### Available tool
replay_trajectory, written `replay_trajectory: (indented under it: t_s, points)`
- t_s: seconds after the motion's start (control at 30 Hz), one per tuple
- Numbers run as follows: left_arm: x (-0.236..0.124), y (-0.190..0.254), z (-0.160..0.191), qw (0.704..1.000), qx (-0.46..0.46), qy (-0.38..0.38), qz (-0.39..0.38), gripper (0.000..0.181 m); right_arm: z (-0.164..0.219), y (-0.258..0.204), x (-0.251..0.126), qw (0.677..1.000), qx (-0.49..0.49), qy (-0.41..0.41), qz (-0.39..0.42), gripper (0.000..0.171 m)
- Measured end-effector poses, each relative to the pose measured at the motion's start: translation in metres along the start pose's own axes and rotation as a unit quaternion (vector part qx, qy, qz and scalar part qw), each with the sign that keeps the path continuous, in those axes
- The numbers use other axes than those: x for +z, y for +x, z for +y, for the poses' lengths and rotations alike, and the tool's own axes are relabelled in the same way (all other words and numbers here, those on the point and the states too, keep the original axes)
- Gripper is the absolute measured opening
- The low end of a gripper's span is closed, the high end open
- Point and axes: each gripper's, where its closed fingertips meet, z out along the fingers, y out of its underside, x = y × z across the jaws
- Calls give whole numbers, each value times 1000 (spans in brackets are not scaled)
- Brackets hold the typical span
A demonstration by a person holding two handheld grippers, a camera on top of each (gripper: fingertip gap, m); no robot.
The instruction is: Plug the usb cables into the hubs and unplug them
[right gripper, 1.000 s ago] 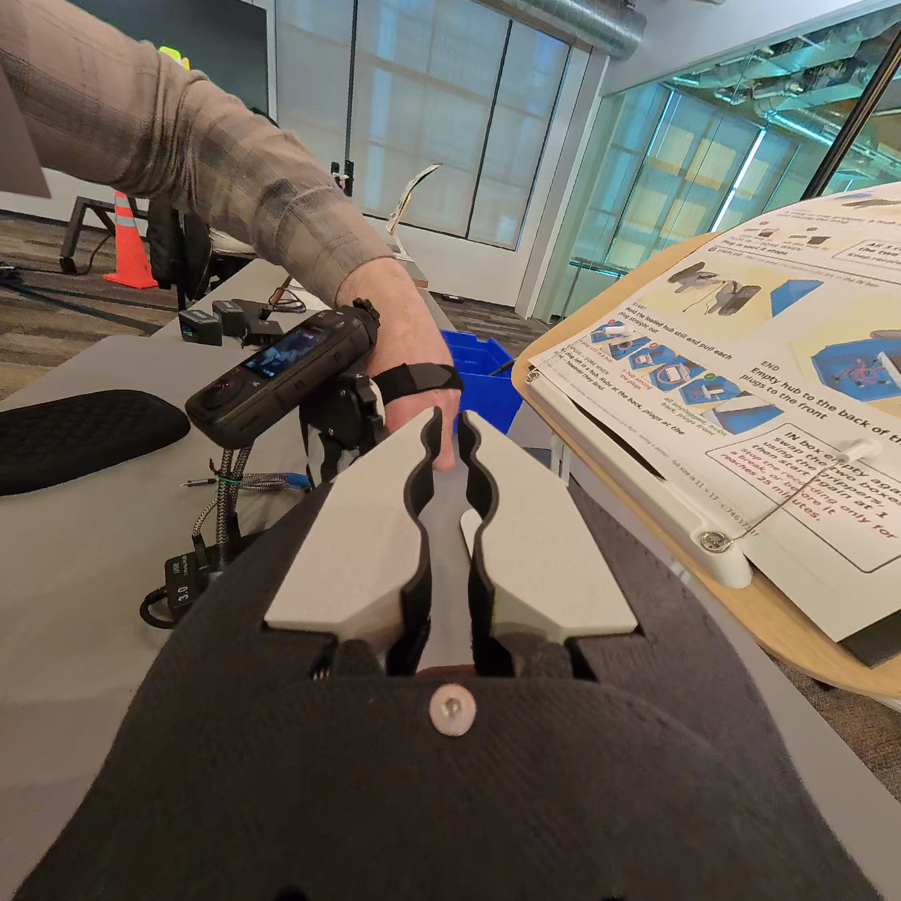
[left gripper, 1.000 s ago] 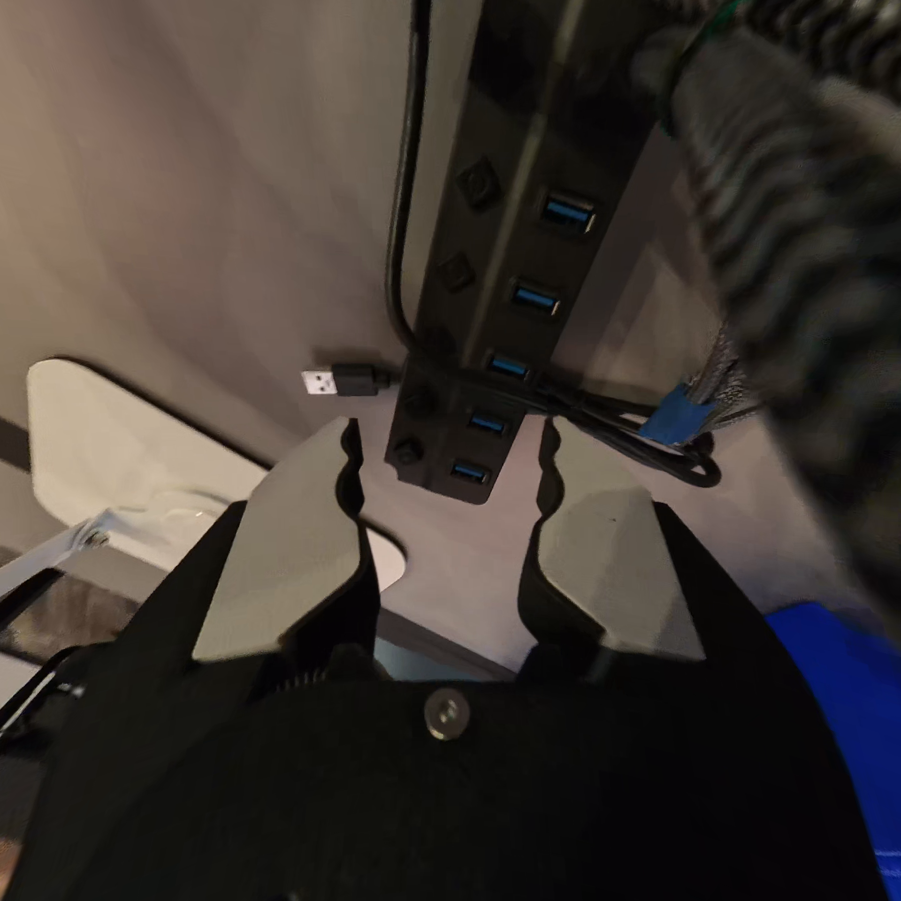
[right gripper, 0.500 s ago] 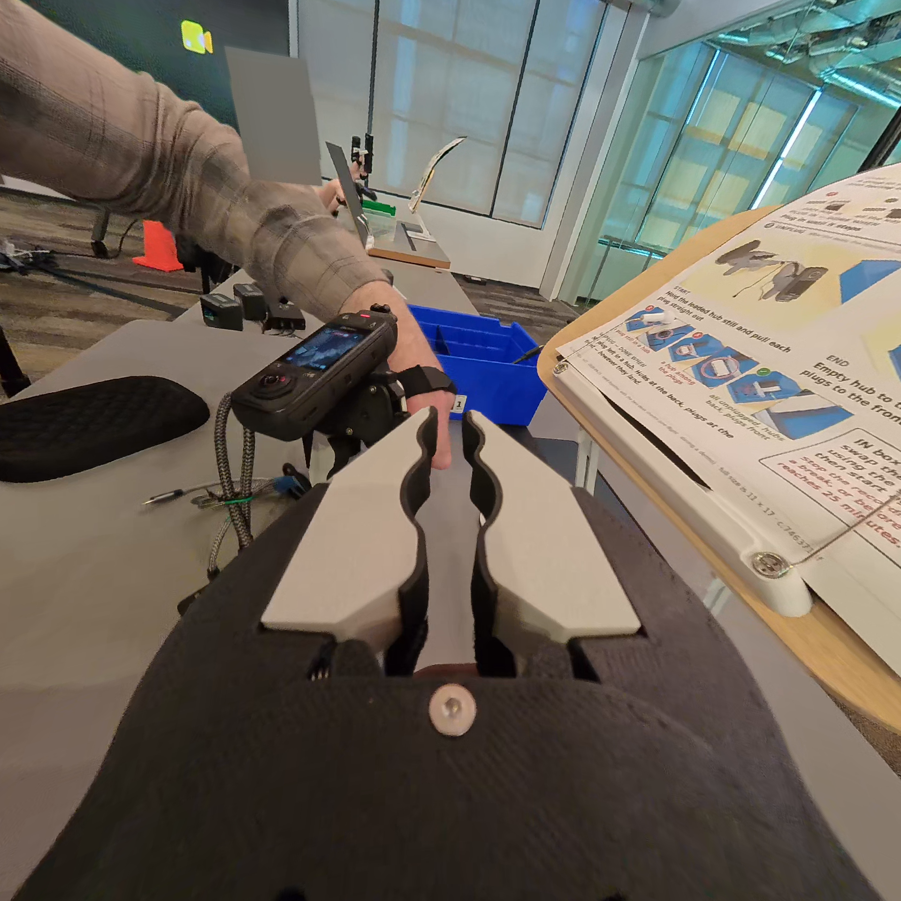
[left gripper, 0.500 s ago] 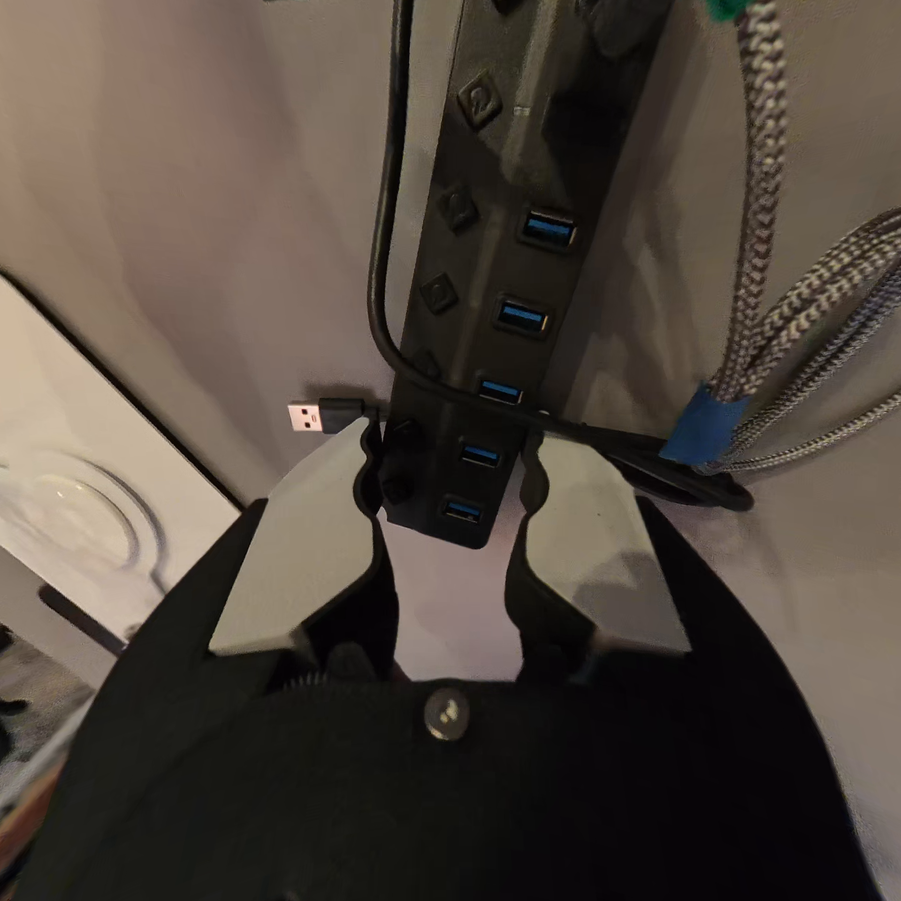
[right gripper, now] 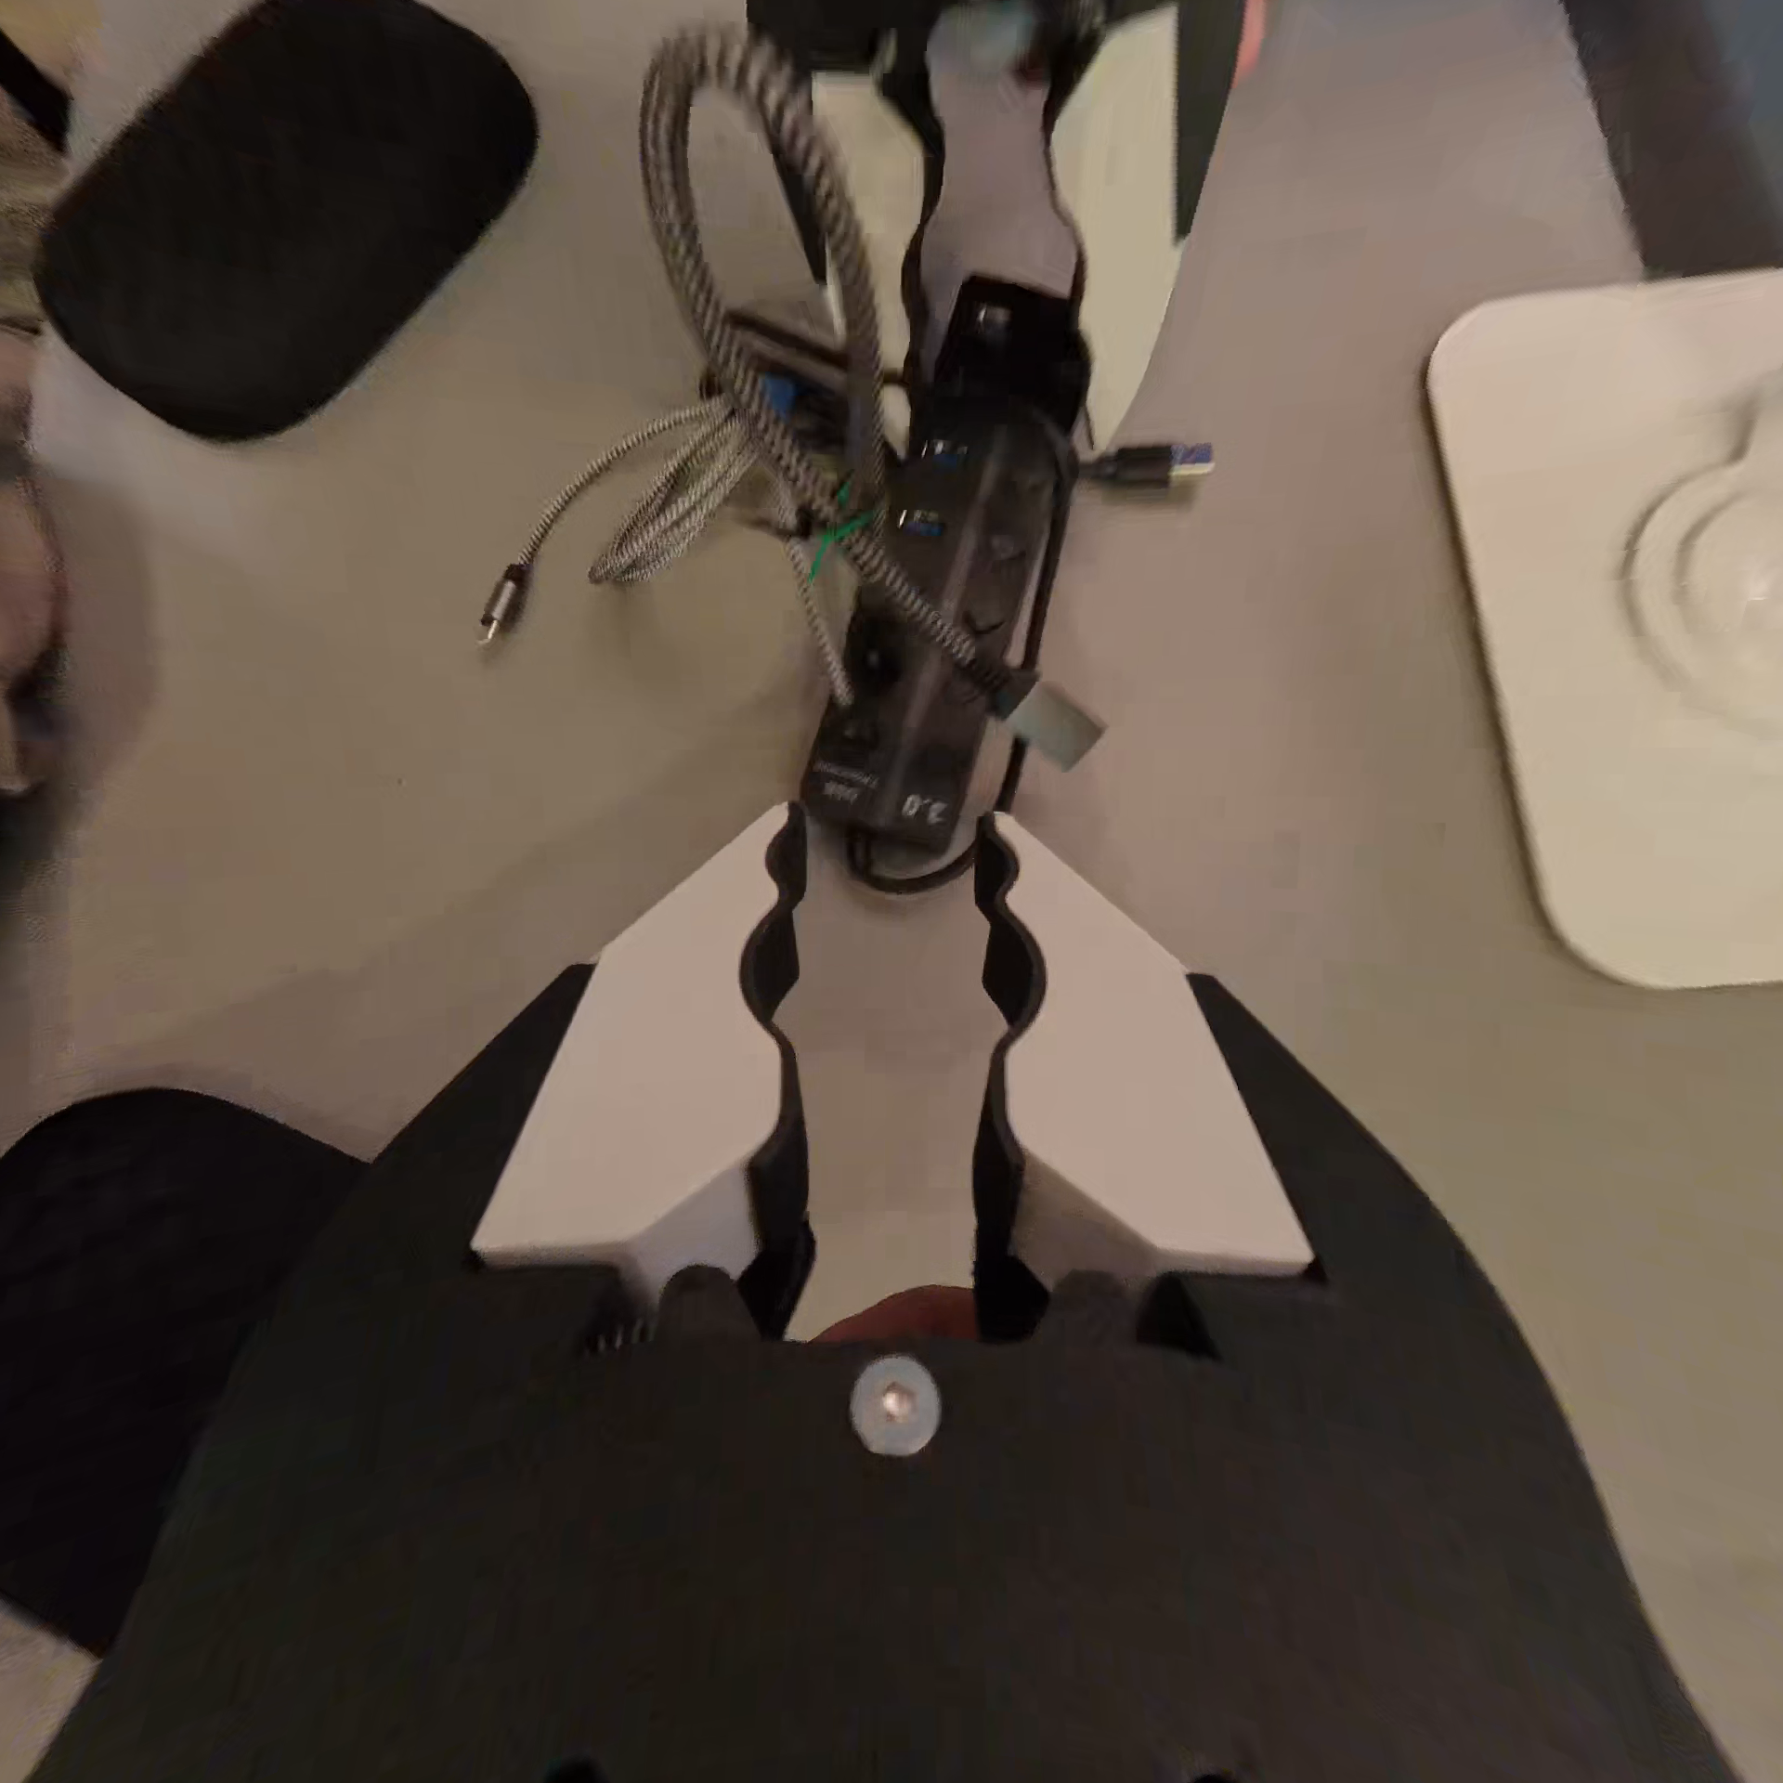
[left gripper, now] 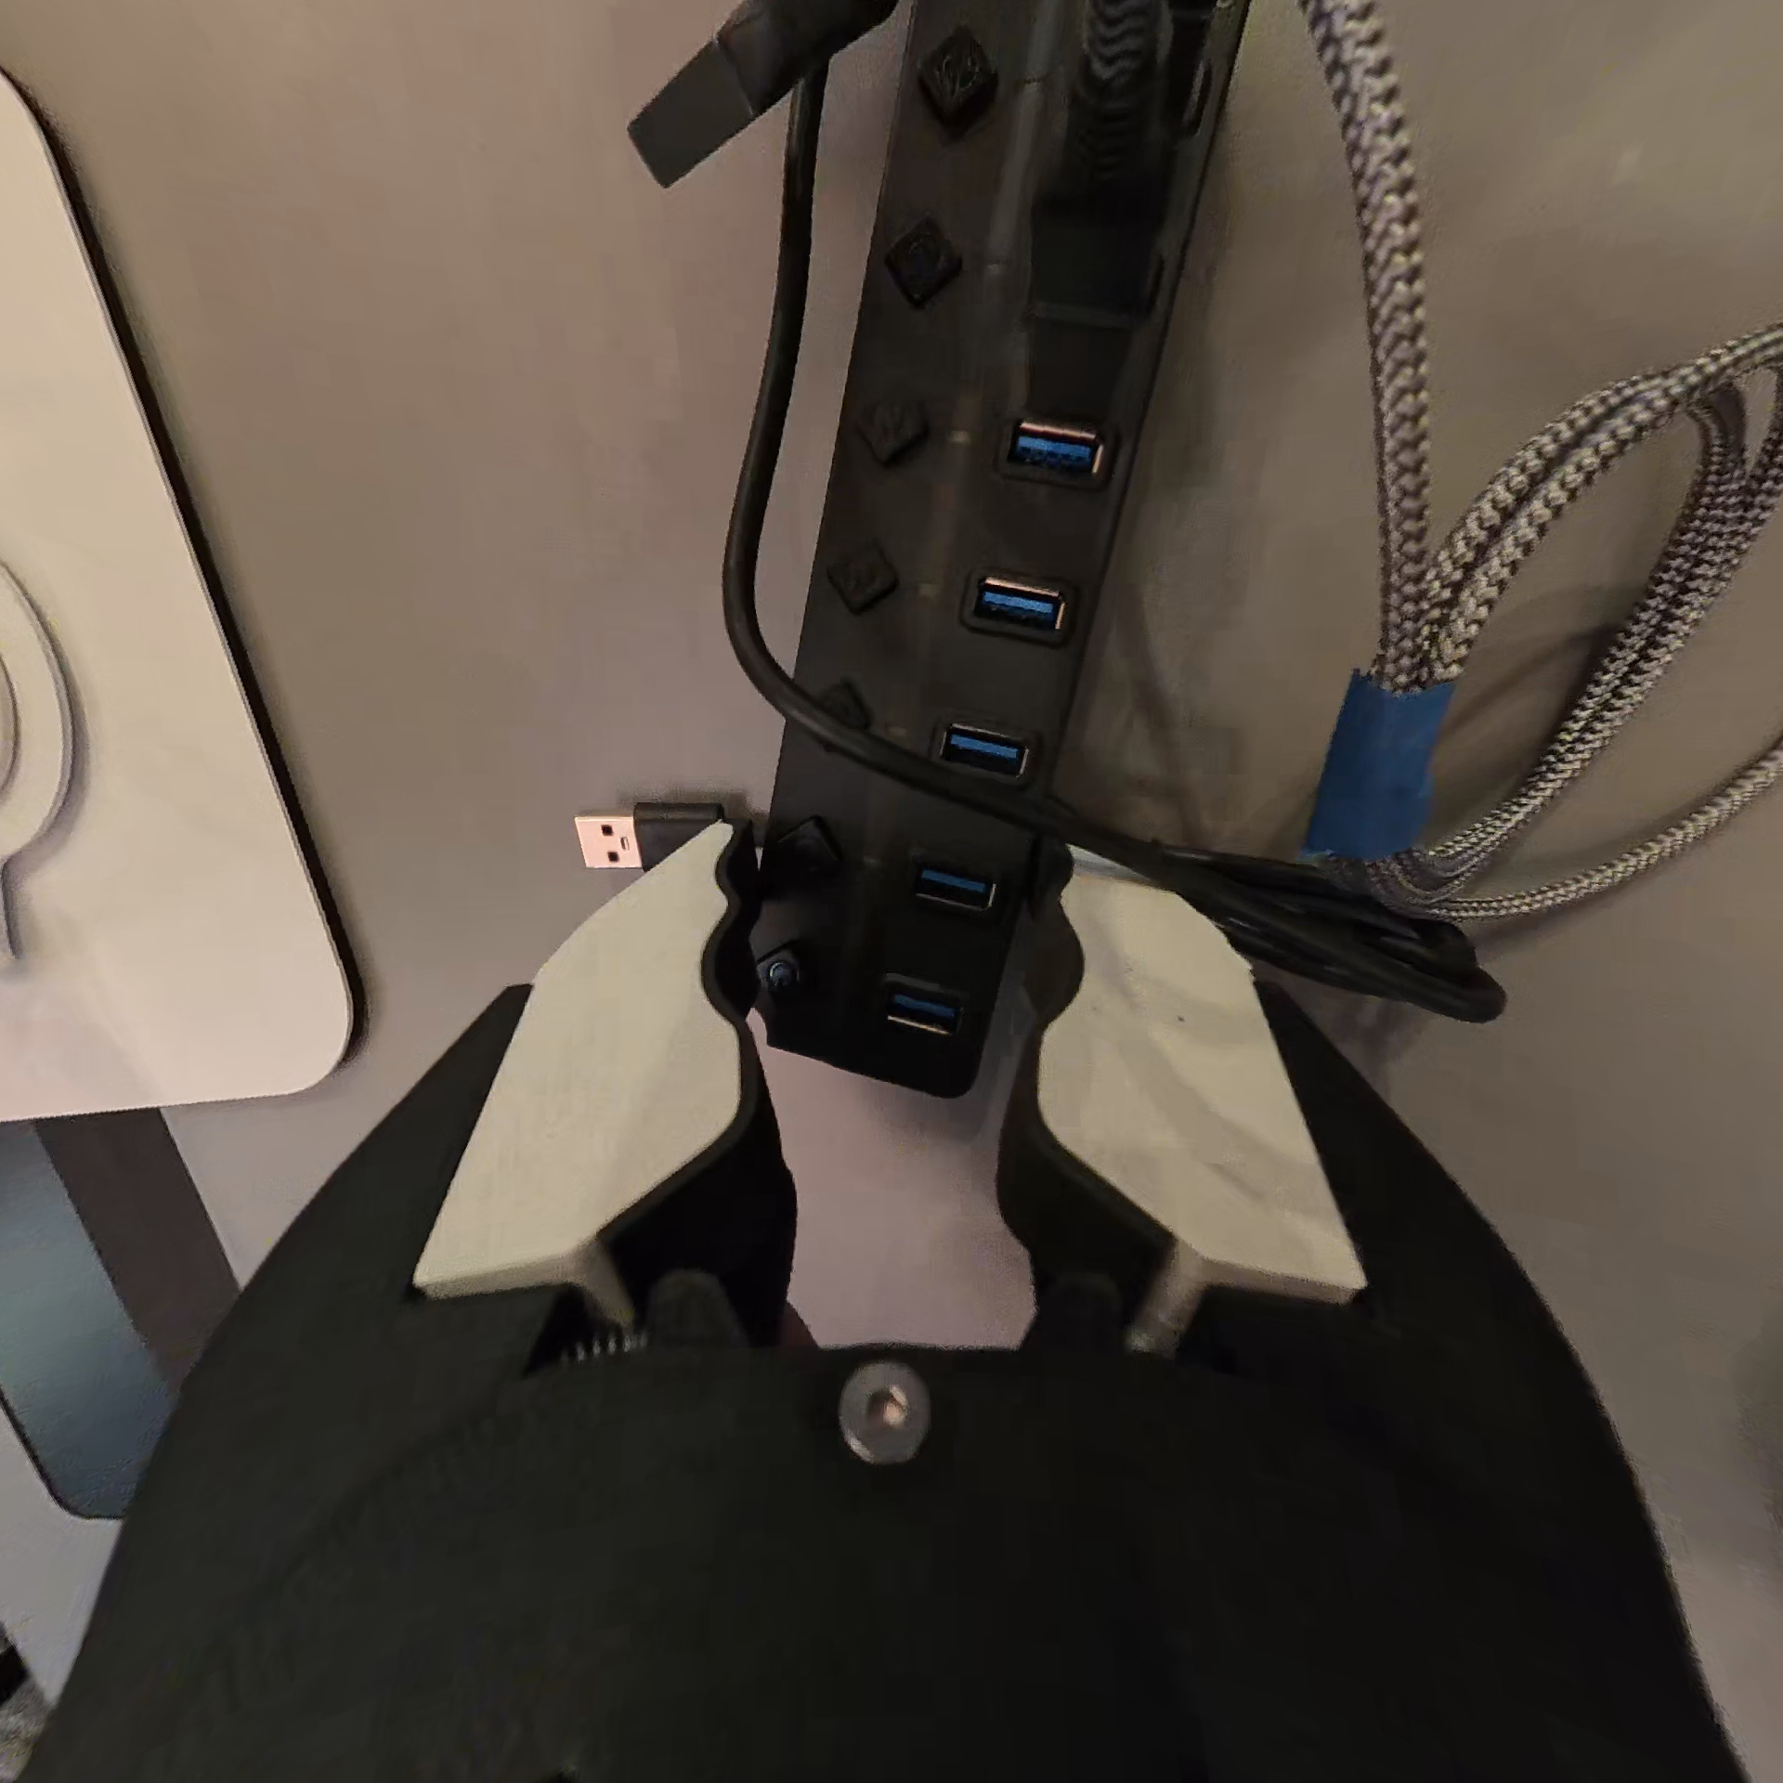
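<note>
Left tongs [left gripper: 892, 873] straddle the near end of the black USB hub [left gripper: 974, 617] on the grey table [left gripper: 463, 482], pads seemingly touching its sides (five blue ports empty). Right tongs [right gripper: 890, 830] gape at the hub's opposite end, holding nothing. Braided cables [left gripper: 1505, 540] lie at three o'clock.

Your left wrist view cuts off the black hub [left gripper: 974, 617] at the top edge; its far ports are hidden; the right wrist view is motion-blurred, smearing the braided cable [right gripper: 762, 289] near the top.
</note>
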Motion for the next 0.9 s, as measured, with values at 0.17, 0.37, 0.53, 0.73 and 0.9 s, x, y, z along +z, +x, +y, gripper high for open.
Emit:
replay_trajectory:
  t_s: [0.17, 0.37, 0.53, 0.73, 0.9]
  points:
    - [-1, 2, 0, 1000, -17, 9, -10, 54, 19, -13, 35, 998, 15, 15, 59, 38]
    - [-1, 4, 0, 999, -25, 13, -15, 54, 27, -1, 58, 996, 20, 0, 90, 47]
    - [-1, 4, 0, 1000, -21, 16, -12, 54, 34, 2, 72, 996, 21, -8, 88, 47]
    - [-1, 4, 0, 999, -26, 23, -15, 54, 32, 4, 79, 996, 37, 17, 85, 49]
    - [-2, 4, -1, 999, -35, 33, -13, 54, 31, 5, 76, 996, 41, 23, 70, 49]
